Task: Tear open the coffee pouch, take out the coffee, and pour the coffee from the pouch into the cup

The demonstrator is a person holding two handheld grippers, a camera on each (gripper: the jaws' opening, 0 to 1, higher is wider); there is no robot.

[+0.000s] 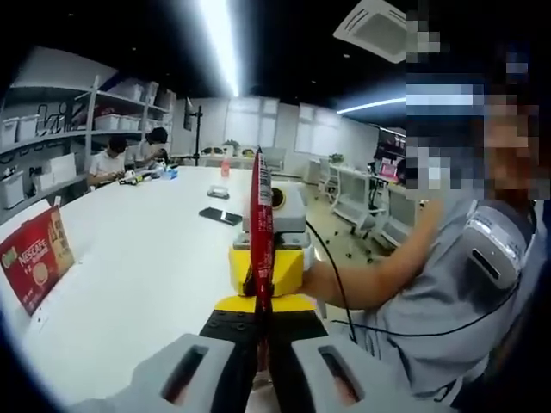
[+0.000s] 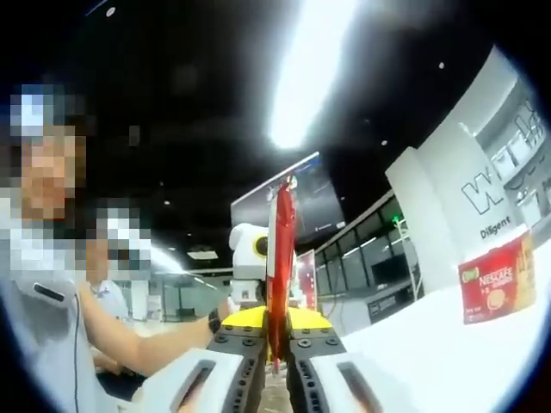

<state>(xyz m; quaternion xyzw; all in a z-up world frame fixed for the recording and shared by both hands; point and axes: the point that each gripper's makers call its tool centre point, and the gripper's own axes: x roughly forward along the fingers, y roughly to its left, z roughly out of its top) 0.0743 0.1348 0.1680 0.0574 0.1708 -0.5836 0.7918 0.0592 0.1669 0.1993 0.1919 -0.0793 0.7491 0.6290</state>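
Observation:
A thin red coffee pouch [image 1: 261, 206] stands edge-on between the two grippers, held up above the white table [image 1: 146, 284]. In the left gripper view, my left gripper [image 1: 263, 335] is shut on the pouch's near lower edge. The right gripper [image 1: 266, 271], yellow and white, faces it from behind and clamps the same pouch. In the right gripper view, my right gripper [image 2: 274, 348] is shut on the pouch [image 2: 281, 249], with the left gripper [image 2: 258, 318] opposite it on the far side. The pouch top looks closed.
A red Nescafe box [image 1: 34, 258] stands at the table's left edge and appears again as the box [image 2: 497, 280] on the right. A dark phone [image 1: 221, 215] lies mid-table. The person [image 1: 448, 284] holding the grippers is close; two people sit at the far left.

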